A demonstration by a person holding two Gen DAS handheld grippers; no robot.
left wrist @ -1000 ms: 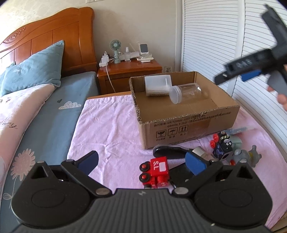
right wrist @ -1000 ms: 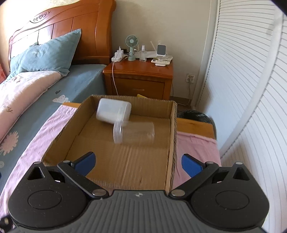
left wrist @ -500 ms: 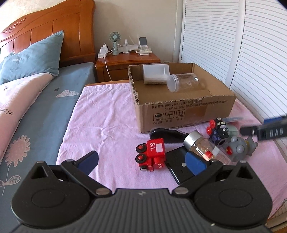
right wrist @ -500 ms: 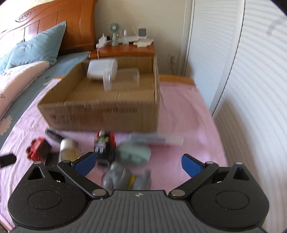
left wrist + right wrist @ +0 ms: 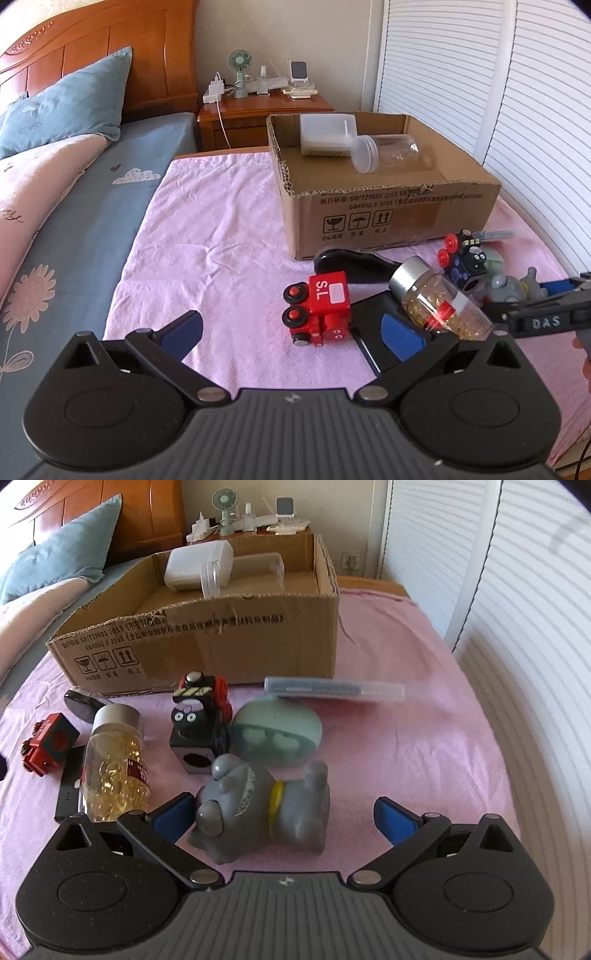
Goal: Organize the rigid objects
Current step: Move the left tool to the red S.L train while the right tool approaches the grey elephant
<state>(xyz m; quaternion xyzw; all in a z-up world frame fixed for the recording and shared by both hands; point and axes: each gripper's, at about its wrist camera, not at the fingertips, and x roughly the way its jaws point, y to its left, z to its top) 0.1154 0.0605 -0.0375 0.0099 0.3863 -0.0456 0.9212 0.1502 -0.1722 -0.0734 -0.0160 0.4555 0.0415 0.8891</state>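
My right claw [image 5: 283, 818] has dropped from over the cardboard box [image 5: 236, 635] to the clutter in front of it, and its open blue pads now sit either side of the grey toy animal [image 5: 258, 812], the left pad almost touching its snout. I read this as the start of the next pick: the white tub [image 5: 195, 566] and clear jar [image 5: 243, 570] already lie inside the box, while everything else waits on the pink cloth [image 5: 406, 746].

My left claw [image 5: 291, 334] has eased back a little and hovers spread wide and empty, near the red toy train [image 5: 319, 308].

The grey toy looks like smooth moulded rubber or plastic, rounded, with a yellow collar, lying on its side. Just behind it sit a blocky black toy train [image 5: 201, 725] and a domed teal case [image 5: 277, 734]. The capsule bottle [image 5: 116, 764] is clear, glossy, metal-capped, and likely to roll. A long transparent tube [image 5: 332, 690] lies by the box wall.
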